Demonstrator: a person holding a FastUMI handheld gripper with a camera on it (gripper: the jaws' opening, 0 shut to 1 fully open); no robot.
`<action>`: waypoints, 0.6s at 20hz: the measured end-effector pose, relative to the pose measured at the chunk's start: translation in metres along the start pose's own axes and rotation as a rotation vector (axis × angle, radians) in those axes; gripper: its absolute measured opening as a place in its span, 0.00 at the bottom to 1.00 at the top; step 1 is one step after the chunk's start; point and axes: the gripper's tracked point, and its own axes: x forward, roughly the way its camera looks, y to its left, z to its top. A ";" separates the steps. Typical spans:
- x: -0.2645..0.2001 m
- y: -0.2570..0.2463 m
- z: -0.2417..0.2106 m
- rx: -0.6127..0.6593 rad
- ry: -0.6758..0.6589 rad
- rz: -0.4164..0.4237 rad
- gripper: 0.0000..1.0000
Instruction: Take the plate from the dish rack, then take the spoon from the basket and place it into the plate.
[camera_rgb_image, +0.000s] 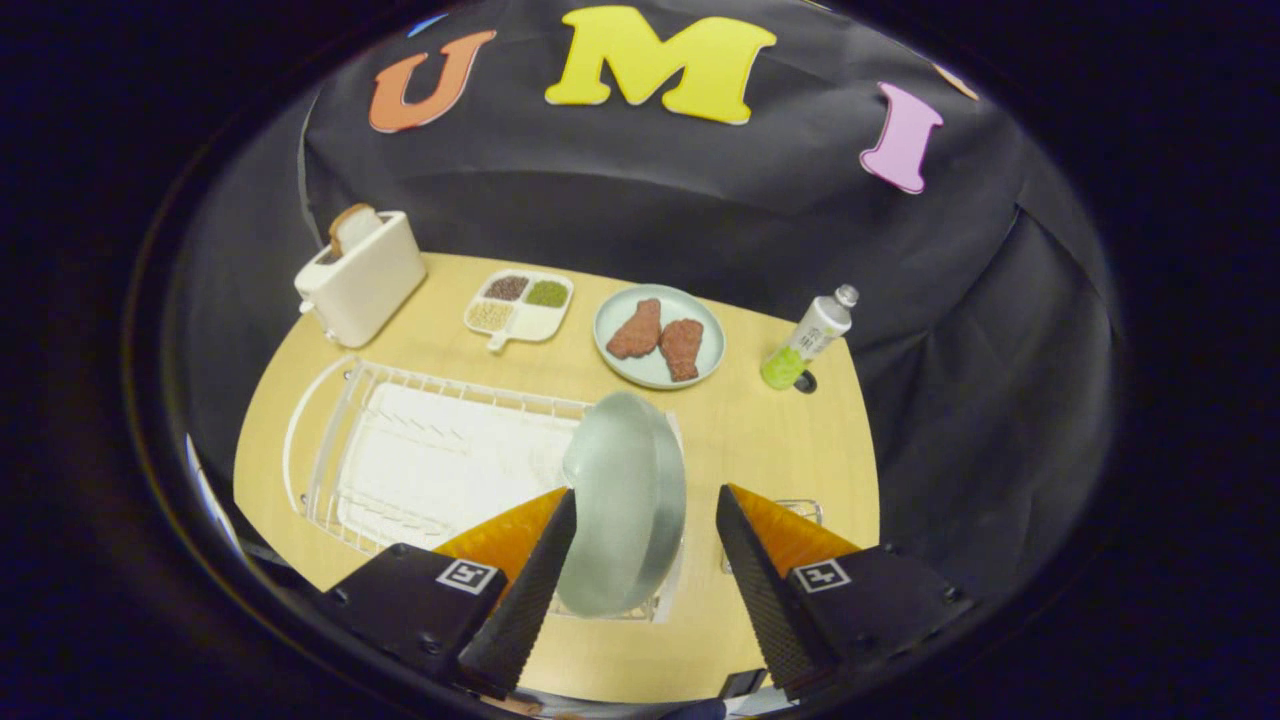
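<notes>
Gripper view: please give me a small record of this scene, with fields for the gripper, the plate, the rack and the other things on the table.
gripper: open, fingers either side of the plate, right finger apart from it
plate: pale, standing on edge at the right end of the dish rack
dish rack: white wire, otherwise bare
basket: wire corner beyond the right finger
behind rack: toaster, divided tray, plate with meat, bottle

Fisheye camera riding on the gripper (645, 570), looking forward and down along its spread fingers, high above the near table (780, 440) edge, facing the booth's black wall, plate (625, 500) closest
</notes>
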 end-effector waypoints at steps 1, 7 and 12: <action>0.008 -0.001 0.003 -0.003 0.016 -0.011 0.92; 0.032 -0.003 0.005 0.022 0.073 0.001 0.77; 0.019 0.040 -0.001 -0.022 0.085 0.118 0.53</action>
